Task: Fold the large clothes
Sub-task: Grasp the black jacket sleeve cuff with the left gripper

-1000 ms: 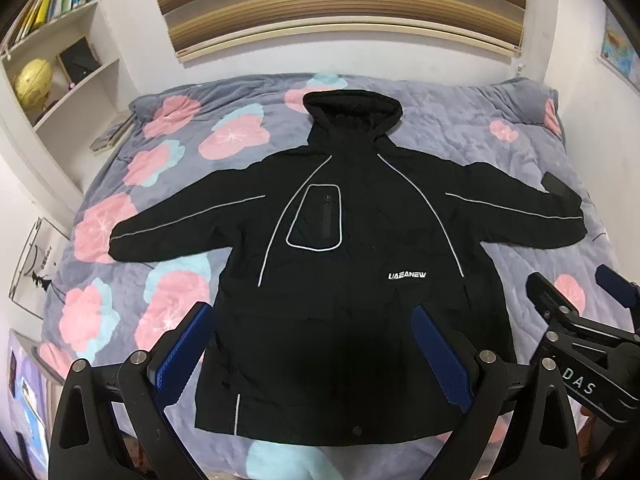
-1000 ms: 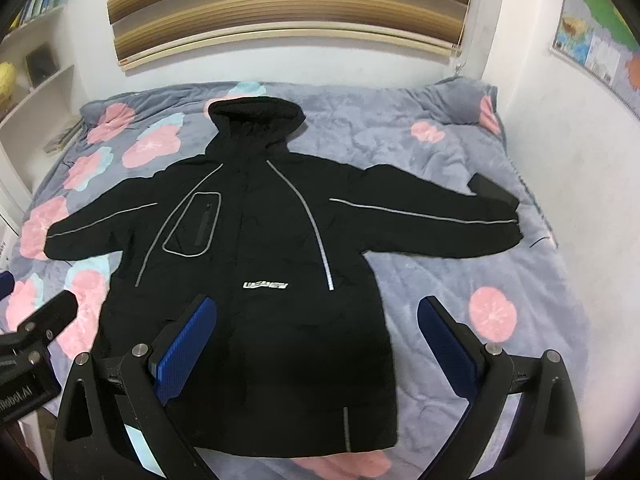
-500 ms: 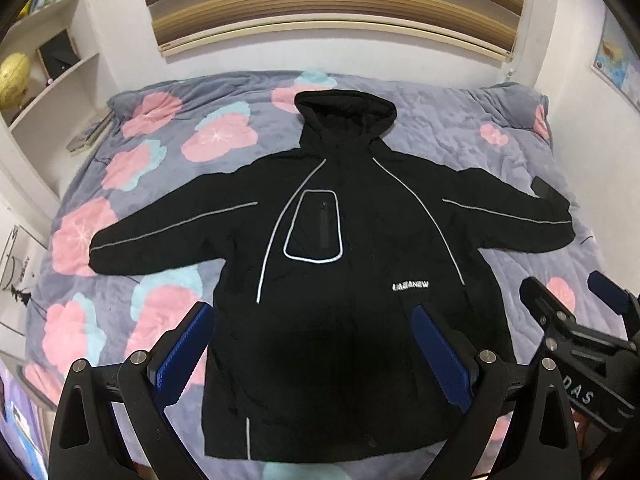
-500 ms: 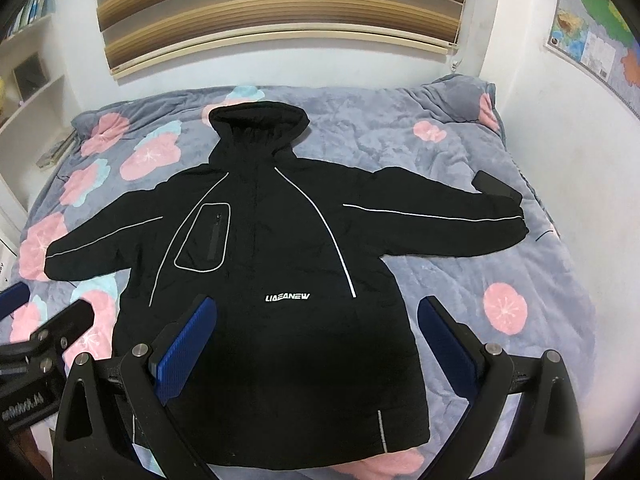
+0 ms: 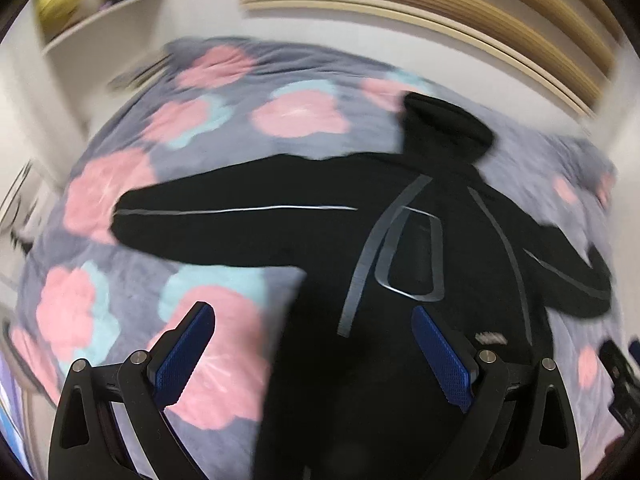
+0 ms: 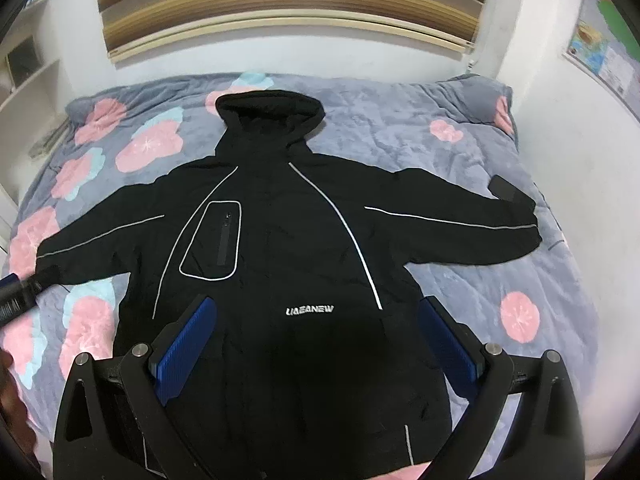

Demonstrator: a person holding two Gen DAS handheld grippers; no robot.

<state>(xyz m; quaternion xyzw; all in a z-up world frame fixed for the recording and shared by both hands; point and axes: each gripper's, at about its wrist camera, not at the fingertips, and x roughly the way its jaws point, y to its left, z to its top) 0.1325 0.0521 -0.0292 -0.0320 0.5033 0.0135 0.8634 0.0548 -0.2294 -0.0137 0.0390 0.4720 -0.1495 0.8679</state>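
Bedspread (image 6: 420,120) holds jacket (image 6: 288,240) beneath right hand-held gripper (image 6: 316,344).

Black hand-held gripper (image 6: 316,328) frames, blue ribbed pads (image 6: 186,350), silver screws

I'm seeing a matt black cloth jacket (image 6: 280,248) with shiny reflective piping, lying on a plush, fuzzy floral blanket (image 6: 460,136). My right gripper (image 6: 316,336) is showing ribbed blue pads (image 6: 188,340), matt black plastic and metal pins.
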